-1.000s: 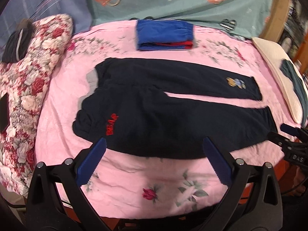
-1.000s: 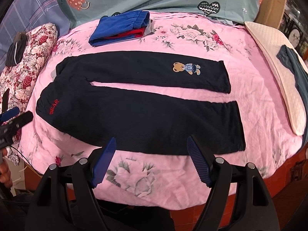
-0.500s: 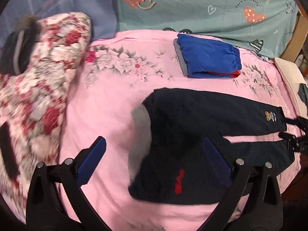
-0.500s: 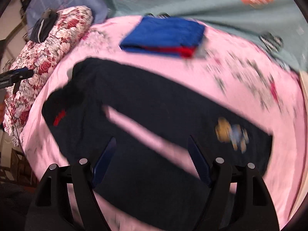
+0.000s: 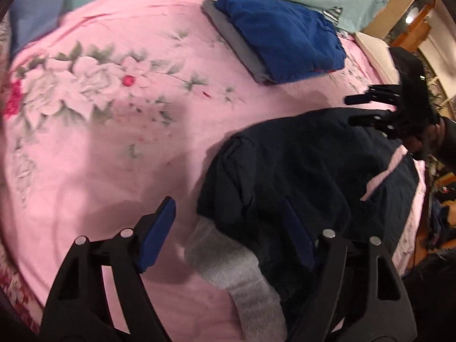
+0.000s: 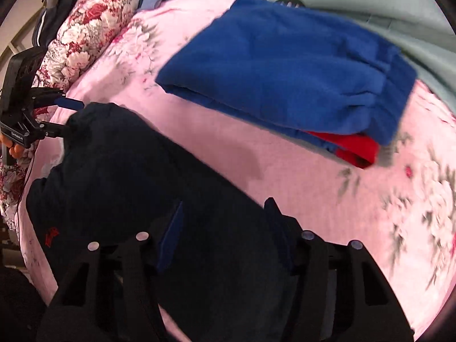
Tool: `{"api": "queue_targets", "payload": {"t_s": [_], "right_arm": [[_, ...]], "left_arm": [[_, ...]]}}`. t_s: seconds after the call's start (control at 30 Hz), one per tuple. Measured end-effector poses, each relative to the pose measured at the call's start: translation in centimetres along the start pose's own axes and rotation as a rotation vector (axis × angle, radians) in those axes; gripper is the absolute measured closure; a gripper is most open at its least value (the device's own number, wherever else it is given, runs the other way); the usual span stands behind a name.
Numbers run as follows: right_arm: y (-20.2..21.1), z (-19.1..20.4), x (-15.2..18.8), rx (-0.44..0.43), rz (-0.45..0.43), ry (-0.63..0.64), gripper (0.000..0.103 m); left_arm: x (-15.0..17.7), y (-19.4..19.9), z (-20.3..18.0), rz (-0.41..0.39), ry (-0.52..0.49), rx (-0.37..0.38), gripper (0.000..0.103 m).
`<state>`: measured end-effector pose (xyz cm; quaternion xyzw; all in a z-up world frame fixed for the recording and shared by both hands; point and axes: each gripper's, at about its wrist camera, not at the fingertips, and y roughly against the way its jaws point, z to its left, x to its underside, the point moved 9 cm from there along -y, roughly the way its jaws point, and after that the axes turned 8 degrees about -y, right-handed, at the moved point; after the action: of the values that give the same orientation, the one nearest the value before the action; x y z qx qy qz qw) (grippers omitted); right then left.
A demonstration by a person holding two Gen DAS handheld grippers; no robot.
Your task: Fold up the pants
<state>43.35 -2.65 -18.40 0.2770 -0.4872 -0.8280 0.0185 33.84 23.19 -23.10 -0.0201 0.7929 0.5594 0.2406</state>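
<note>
We see the dark pants lying on the pink bed, with their grey waistband lining turned out at 6 o'clock in the left wrist view. The left hand-held gripper hangs over that waistband corner with its fingers spread wide, holding nothing. The right hand-held gripper is spread too, low over a pant leg. A folded blue garment with red beneath lies at 12 o'clock, apart from the pants. A flowered pillow sits at 10 o'clock.
</note>
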Motion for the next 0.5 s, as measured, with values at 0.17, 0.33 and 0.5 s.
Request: {"api": "queue_targets", "payload": {"t_s": [0.17, 0.33, 0.5], "right_arm": [[-1.2, -0.3, 0.0, 0.015, 0.046, 0.047, 0.049], [-0.7, -0.6, 0.2, 0.031, 0.069, 0.081, 0.099], [2.0, -0.1, 0.9, 0.014, 0.016, 0.076, 0.101]], "left_arm": [[-0.3, -2.0, -0.1, 0.033, -0.032, 0.047, 0.027], [-0.2, -2.0, -0.1, 0.029, -0.025, 0.065, 0.070], [-0.7, -0.8, -0.6, 0.013, -0.079, 0.009, 0.079]]}}
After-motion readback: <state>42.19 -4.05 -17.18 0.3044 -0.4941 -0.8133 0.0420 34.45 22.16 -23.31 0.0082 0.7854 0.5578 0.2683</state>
